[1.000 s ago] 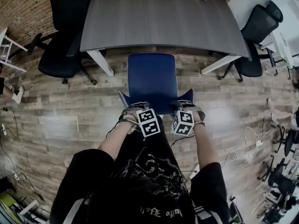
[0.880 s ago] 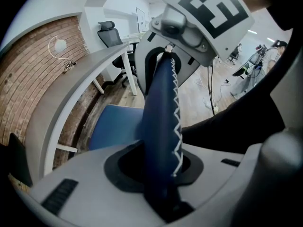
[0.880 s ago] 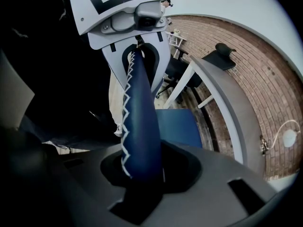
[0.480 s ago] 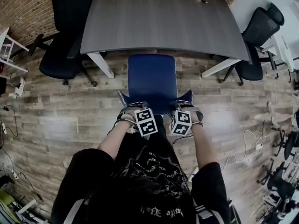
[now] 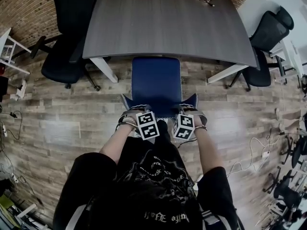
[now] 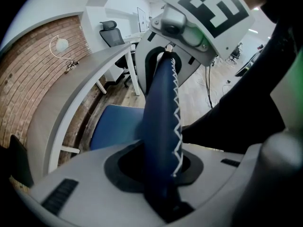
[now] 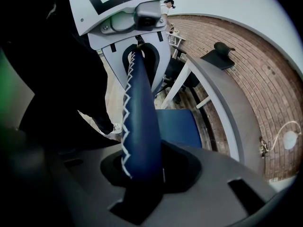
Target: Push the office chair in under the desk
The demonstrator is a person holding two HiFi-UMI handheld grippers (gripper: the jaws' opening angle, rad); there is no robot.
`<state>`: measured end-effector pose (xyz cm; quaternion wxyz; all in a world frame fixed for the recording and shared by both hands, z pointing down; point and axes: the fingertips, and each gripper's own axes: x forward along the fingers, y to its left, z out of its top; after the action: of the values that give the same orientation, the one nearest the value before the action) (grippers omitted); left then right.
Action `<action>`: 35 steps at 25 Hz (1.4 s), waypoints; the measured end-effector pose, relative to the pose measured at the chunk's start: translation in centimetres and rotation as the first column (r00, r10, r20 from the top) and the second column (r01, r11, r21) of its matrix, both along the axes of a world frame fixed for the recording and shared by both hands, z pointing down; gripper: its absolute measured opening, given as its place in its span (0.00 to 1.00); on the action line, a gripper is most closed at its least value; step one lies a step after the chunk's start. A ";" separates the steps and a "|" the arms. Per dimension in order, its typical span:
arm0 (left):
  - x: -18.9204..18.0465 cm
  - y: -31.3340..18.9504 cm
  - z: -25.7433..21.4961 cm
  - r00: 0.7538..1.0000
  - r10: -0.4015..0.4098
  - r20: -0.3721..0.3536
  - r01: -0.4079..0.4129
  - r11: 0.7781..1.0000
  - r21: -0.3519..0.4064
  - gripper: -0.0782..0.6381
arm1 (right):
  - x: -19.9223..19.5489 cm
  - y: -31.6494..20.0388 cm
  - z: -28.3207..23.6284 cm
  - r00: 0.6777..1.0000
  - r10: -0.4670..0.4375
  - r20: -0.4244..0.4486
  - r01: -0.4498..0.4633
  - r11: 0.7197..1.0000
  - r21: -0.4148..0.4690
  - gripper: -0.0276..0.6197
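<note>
Noted a black chair [image 5: 62,63] off the near-left corner of the surface [image 5: 168,18], well clear. Had left tool [image 5: 133,110] clenched on the left end of the backrest [image 6: 161,108] top edge. Looked soft there: padded rim giving slightly between the jaws, so judged fine for pushing, poor for lifting. Expected stiff frame underneath, medium weight, easy roll if on castors; couldn't see base or wheels. Guessed at swivel under an uneven push, so best held high at both backrest ends, as here. Found the office chair [image 5: 156,83] centred on the surface's near edge, seat front just meeting that edge, rest of it out over the wood floor [image 5: 62,123]. Looked plain: flat blue seat, blue backrest, white zigzag stitching along the seam. Had right tool [image 5: 188,109] clenched on the right end of the same top edge. Noted a second black chair [image 5: 266,32] off the near-right corner, also clear.
</note>
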<state>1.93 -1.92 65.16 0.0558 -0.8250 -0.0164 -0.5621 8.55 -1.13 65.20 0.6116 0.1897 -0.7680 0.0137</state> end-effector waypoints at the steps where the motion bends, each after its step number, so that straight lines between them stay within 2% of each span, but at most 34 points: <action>1: 0.0 -0.2 0.1 1.000 0.000 0.002 0.000 1.000 -0.003 0.25 | 0.0 -0.2 0.0 1.000 0.000 0.000 0.000 1.000 -0.001 0.20; 35: 1.9 -4.0 0.2 1.000 -0.022 0.006 0.022 1.000 -0.005 0.25 | 1.9 -4.0 0.2 1.000 -0.024 0.005 0.024 1.000 -0.012 0.20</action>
<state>3.79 -5.87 65.35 0.0473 -0.8235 -0.0090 -0.5653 10.41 -5.14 65.41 0.6111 0.1768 -0.7715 0.0112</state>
